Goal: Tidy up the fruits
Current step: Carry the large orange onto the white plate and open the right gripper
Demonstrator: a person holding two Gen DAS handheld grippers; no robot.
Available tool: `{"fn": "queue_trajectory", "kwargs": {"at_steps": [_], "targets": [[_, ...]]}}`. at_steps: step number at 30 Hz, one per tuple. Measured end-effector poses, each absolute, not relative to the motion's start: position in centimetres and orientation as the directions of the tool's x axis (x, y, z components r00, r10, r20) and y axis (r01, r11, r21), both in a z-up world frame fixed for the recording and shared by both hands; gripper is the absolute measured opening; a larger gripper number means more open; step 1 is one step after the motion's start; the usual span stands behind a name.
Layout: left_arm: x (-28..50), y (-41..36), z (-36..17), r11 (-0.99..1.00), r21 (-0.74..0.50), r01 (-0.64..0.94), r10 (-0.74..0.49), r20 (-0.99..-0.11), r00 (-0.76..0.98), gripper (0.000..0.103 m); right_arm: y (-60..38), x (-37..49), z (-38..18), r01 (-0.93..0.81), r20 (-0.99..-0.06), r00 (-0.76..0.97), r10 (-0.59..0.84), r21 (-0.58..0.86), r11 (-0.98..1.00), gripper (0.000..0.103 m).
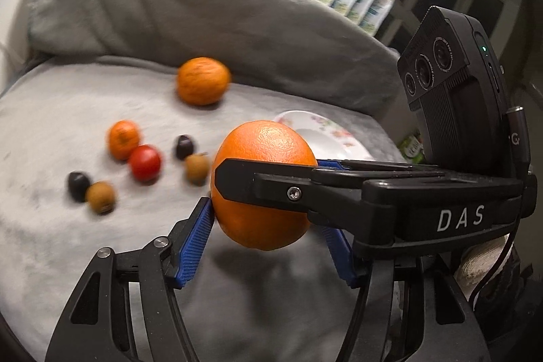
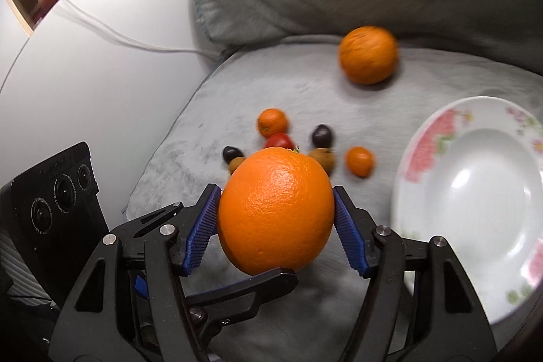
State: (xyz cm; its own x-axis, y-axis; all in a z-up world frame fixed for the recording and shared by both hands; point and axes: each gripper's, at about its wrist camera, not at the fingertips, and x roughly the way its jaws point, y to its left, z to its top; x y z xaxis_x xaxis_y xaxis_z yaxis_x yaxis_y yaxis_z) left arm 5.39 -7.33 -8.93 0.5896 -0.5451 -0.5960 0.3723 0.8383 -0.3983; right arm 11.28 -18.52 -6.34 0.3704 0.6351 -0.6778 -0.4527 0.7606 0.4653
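Right tongs (image 2: pixel 276 192) pinch the big orange (image 2: pixel 276 212). Left tongs (image 1: pixel 266 219) bracket it too, can't tell if gripping. Imo swing it right over the plate (image 2: pixel 427 131), lower gently, no extra squeeze.

Probably open cushion (image 2: pixel 373 111) beside plate (image 2: pixel 407 178)

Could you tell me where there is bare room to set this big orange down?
The plate is bare inside. Grey blanket lies free between the far orange and the small-fruit cluster. It is crowded right behind the held orange, where small fruit lie close together.
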Motion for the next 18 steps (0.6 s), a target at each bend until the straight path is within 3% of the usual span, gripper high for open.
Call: {"fn": "queue_trajectory", "kwargs": {"at_steps": [14, 18], "targets": [[7.1, -15.0, -9.1, 0.781, -0.381, 0.494, -0.614, -0.610, 0.500, 0.062, -27.4, 10.6, -7.1, -0.305, -0.668, 0.451, 0.592, 0.507, 0.806, 0.069], [6.8, -15.3, -8.9, 0.789, -0.358, 0.499, -0.602, -0.614, 0.511, 0.062, -28.5, 10.8, -8.1, -0.235, -0.704, 0.472, 0.531, 0.480, 0.845, 0.070]]}}
